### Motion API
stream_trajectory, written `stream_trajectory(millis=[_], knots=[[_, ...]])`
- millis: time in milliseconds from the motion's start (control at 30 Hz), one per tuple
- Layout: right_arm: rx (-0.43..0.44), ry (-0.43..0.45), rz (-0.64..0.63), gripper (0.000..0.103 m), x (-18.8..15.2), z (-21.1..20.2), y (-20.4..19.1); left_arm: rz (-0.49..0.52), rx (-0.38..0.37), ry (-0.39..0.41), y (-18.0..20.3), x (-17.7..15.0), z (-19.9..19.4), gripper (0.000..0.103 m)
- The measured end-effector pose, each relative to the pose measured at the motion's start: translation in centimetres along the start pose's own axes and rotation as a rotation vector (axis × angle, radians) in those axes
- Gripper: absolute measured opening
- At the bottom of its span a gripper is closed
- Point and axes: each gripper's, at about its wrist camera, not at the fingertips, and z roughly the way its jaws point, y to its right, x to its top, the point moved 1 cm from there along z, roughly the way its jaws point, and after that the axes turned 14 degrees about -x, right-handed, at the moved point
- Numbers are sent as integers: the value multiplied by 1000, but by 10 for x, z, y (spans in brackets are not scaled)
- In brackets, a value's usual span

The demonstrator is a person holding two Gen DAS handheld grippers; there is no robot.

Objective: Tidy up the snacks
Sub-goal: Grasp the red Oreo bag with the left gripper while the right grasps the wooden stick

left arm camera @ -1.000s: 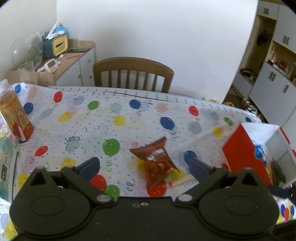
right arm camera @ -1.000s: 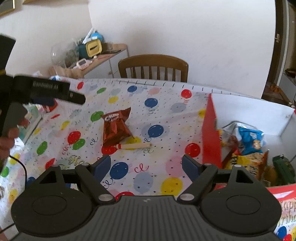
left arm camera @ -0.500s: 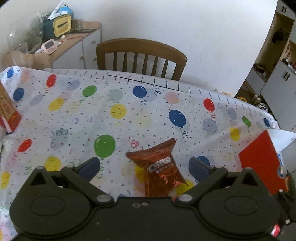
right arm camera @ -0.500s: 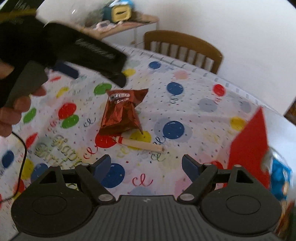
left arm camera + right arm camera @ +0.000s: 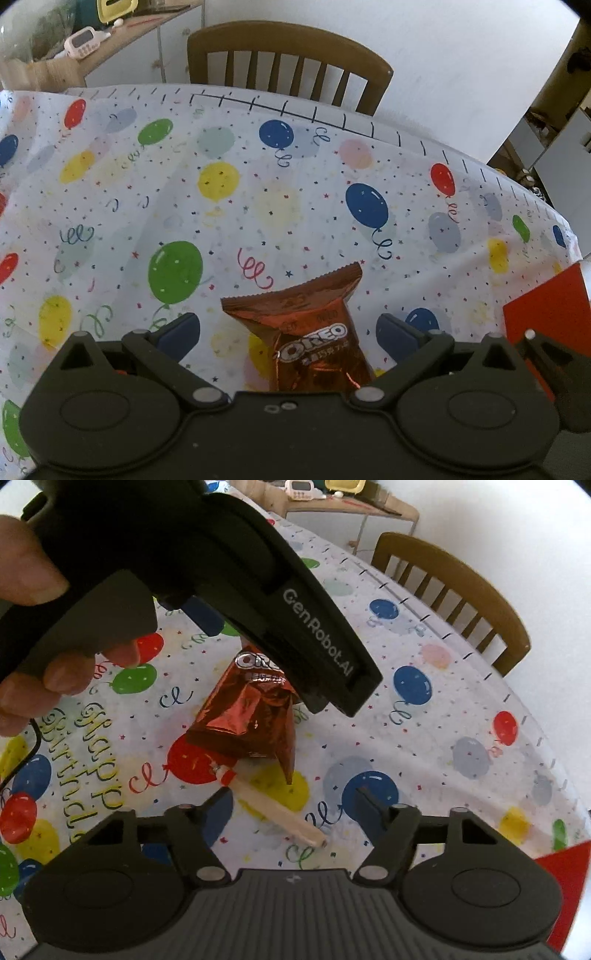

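Dead centre at the bottom of the left wrist view, the cookie packet lies lengthwise between the left gripper's wide-open jaws, untouched. Right gripper is closing around the wrapped stick, which lies diagonally, not pinched yet.
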Motion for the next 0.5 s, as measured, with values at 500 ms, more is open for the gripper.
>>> stream_trajectory(millis=[500], knots=[[81, 2, -33, 18, -8, -6, -20, 8, -48, -45, -3, -1, 17, 73]])
